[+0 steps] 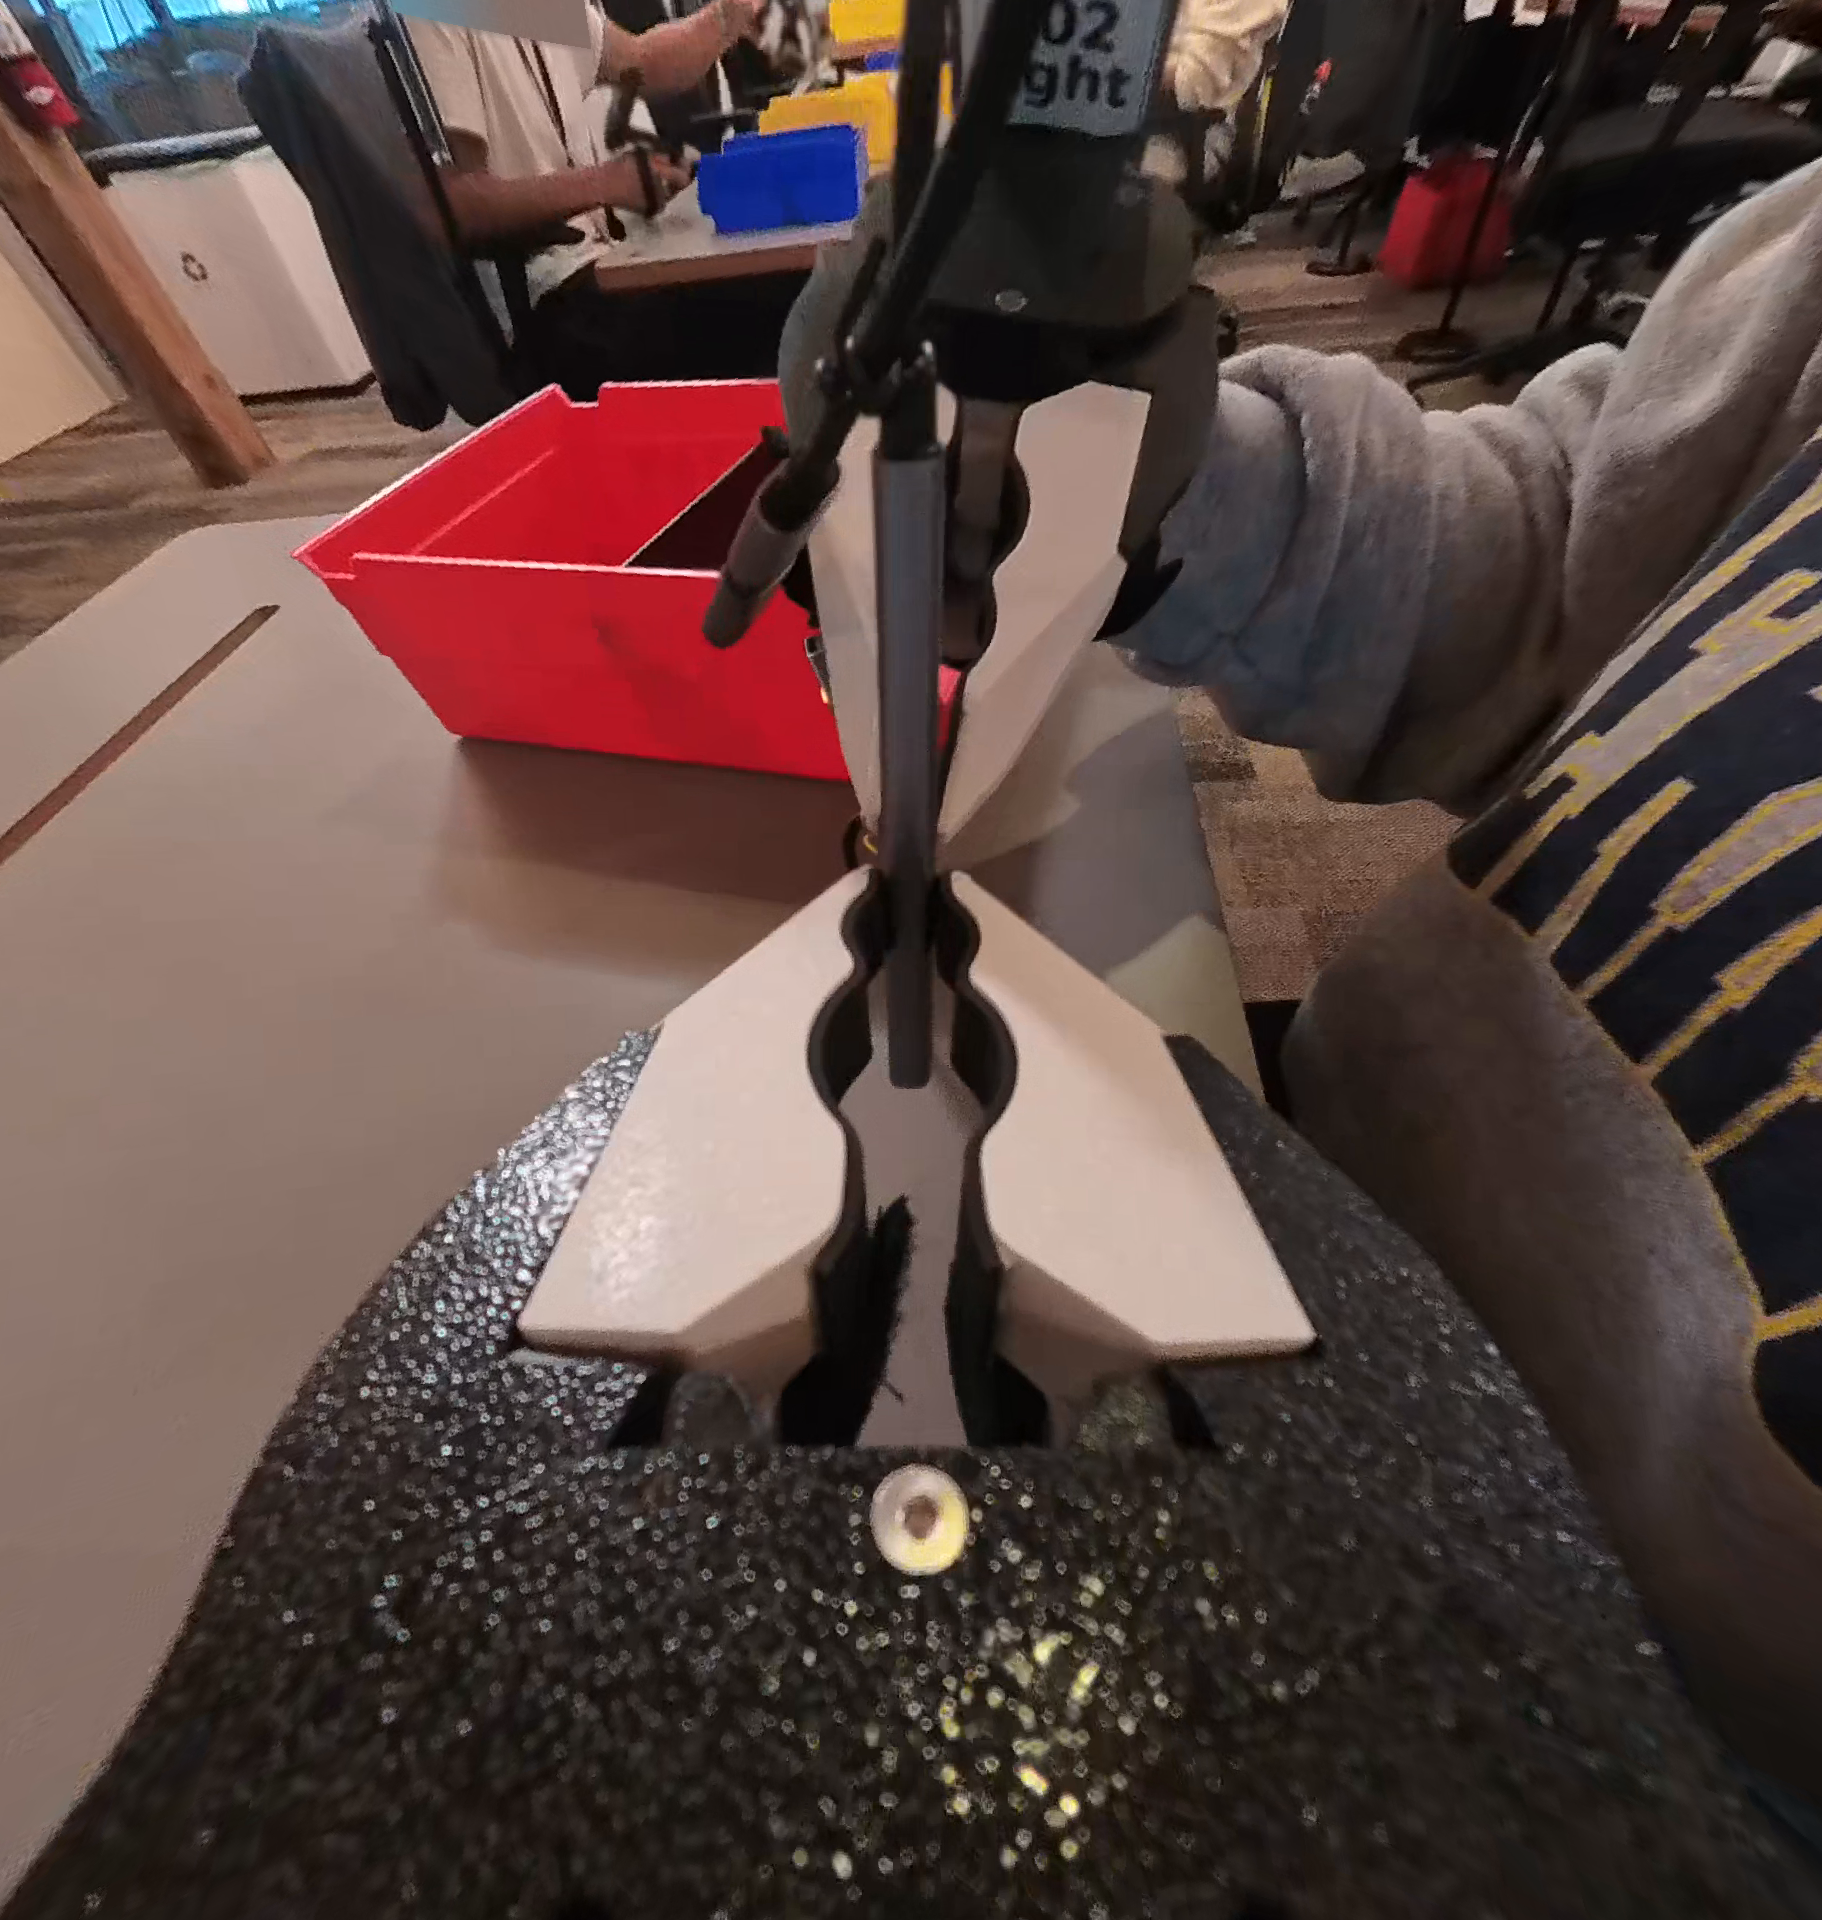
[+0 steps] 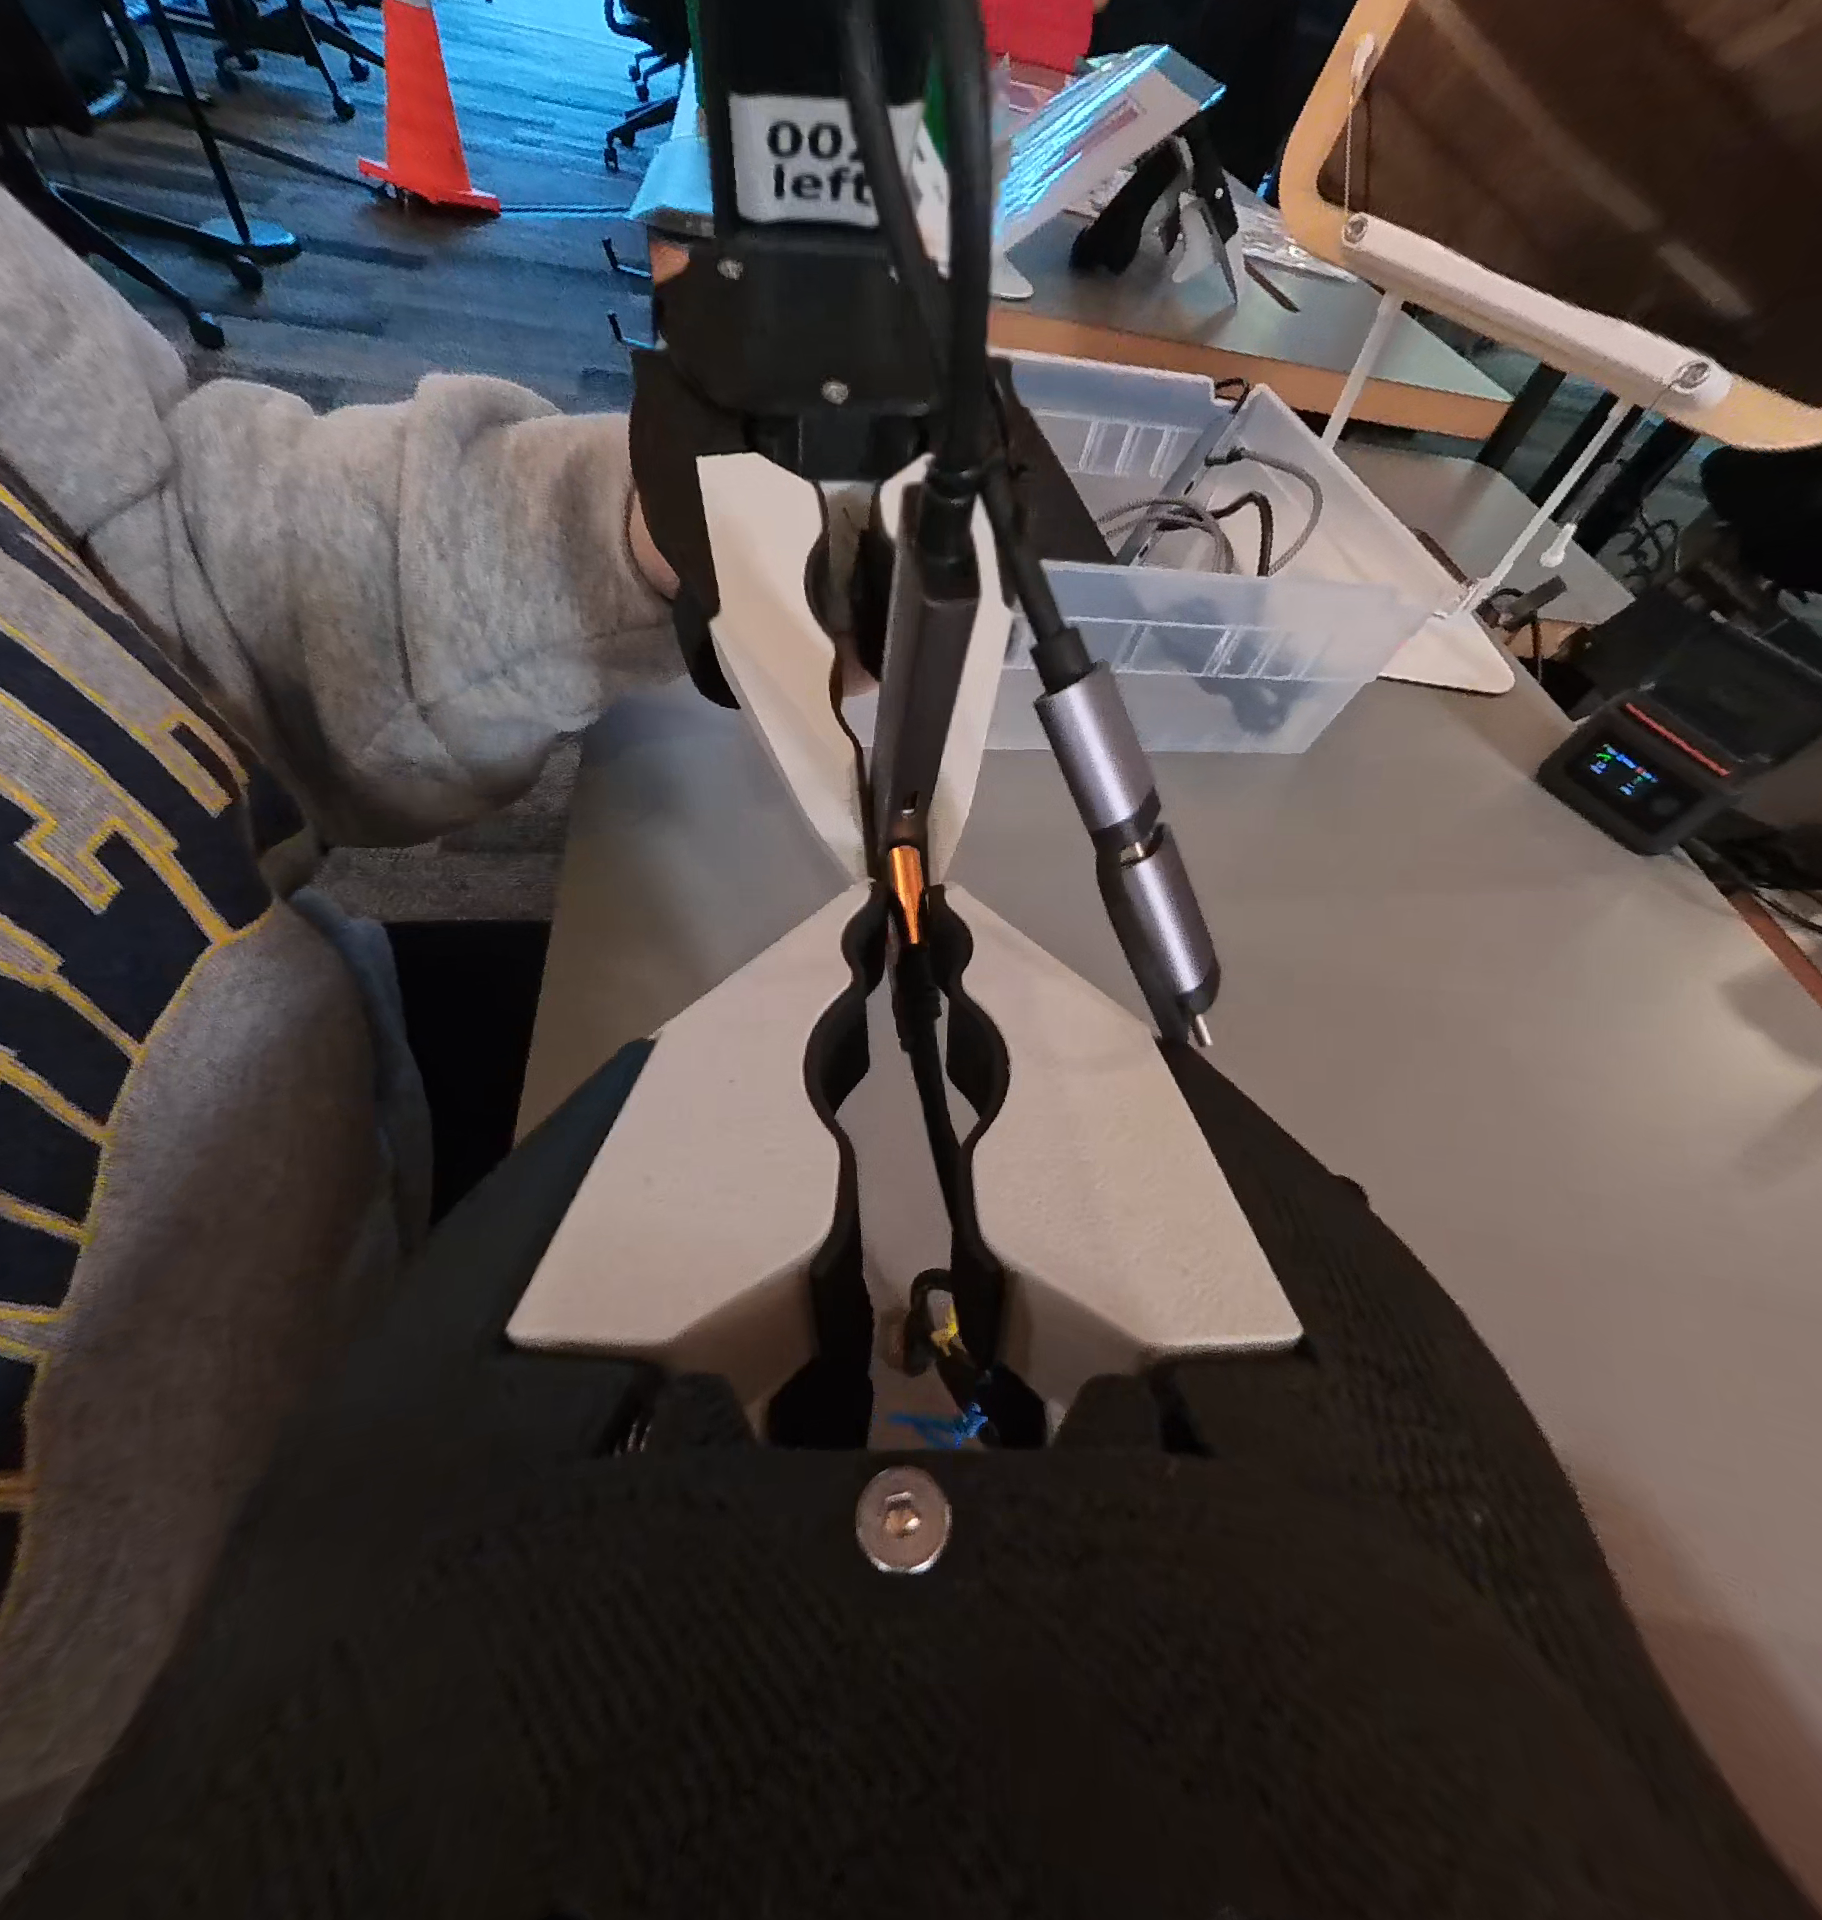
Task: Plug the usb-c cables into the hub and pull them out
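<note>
A: Entry. Left gripper (image 1: 912,894), jaws pressed onto the slim grey hub (image 1: 907,748); the hub is held edge-on in the air above the table (image 1: 263,987), between the two grippers.

B: Right gripper (image 2: 902,904)?

A: Jaws pinching an orange-collared USB-C plug (image 2: 907,883), its black cable (image 2: 933,1122) trailing back between the fingers. Plug tip sits at the hub's near end; I cannot tell whether it is seated in the port or just touching.

B: Other cables?

A: One grey-shelled connector (image 2: 1130,810) hangs free beside the hub, tip bare, plugged into nothing. Red bin (image 1: 595,582) behind on the table, clear bin (image 2: 1198,623) with more cables on the far side.

B: Progress?

A: My judgement: mid-cycle on one cable, either inserting or withdrawing. The hanging connector looks left to do.
</note>
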Available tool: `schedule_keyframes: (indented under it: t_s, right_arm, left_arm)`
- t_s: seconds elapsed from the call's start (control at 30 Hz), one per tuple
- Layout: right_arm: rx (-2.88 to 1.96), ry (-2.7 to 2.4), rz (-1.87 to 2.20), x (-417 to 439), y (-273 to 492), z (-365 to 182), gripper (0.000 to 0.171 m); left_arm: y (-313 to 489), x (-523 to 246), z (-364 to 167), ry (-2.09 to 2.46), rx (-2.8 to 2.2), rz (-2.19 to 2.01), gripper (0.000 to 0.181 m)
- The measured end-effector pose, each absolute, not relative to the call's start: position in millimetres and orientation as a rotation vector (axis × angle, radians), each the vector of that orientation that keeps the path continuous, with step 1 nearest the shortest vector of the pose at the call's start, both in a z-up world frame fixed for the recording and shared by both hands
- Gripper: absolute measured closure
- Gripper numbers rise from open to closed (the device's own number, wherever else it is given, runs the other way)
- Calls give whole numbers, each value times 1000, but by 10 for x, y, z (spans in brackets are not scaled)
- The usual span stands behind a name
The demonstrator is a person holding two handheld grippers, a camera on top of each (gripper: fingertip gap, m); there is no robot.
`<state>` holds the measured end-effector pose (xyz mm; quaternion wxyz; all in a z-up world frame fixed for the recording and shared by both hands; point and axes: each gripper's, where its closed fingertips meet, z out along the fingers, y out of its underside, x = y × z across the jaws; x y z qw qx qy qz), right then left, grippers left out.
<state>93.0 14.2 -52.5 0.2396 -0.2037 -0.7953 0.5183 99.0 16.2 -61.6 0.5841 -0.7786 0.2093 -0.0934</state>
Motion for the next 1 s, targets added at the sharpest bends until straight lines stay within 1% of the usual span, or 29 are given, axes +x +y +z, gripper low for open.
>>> schedule_keyframes:
  t_s: [0.3, 0.33, 0.37, 0.4, 0.43, 0.7, 0.8, 0.83, 0.9, 0.97, 1.0]
  right_arm:
    - [-472, -2198, 1366, 1007, 104, -489, 167]
    - [-463, -2201, 1356, 1015, 102, -481, 167]
    - [-454, -2207, 1338, 1021, 99, -484, 167]
    - [-443, -2212, 1320, 1026, 89, -486, 167]
    - [-434, -2215, 1310, 1034, 73, -486, 167]
    - [-275, -2208, 1270, 1219, -71, -310, 166]
    - [-252, -2221, 1197, 1239, -58, -331, 166]
    - [-260, -2231, 1148, 1243, -5, -358, 166]
    - [-381, -2166, 1014, 1230, 456, -311, 167]
    - [-476, -2054, 1205, 1406, 727, 12, 167]
    - [-469, -2016, 1219, 1456, 778, 132, 167]
  left_arm:
    - [164, 1064, -552, 504, -1773, -208, 174]
    - [158, 1090, -525, 505, -1755, -227, 172]
    - [141, 1141, -482, 516, -1726, -271, 164]
    - [137, 1151, -461, 512, -1715, -290, 166]
    - [138, 1126, -464, 520, -1714, -258, 173]
    - [-22, 1299, -296, 617, -1686, -153, 174]
    - [-13, 1316, -324, 615, -1681, -168, 174]
    - [-31, 1304, -344, 614, -1687, -161, 174]
    - [-303, 904, -257, 457, -1672, -92, 174]
    - [-621, 645, -64, 316, -1574, -118, 175]
    - [-645, 607, -69, 300, -1587, -88, 175]
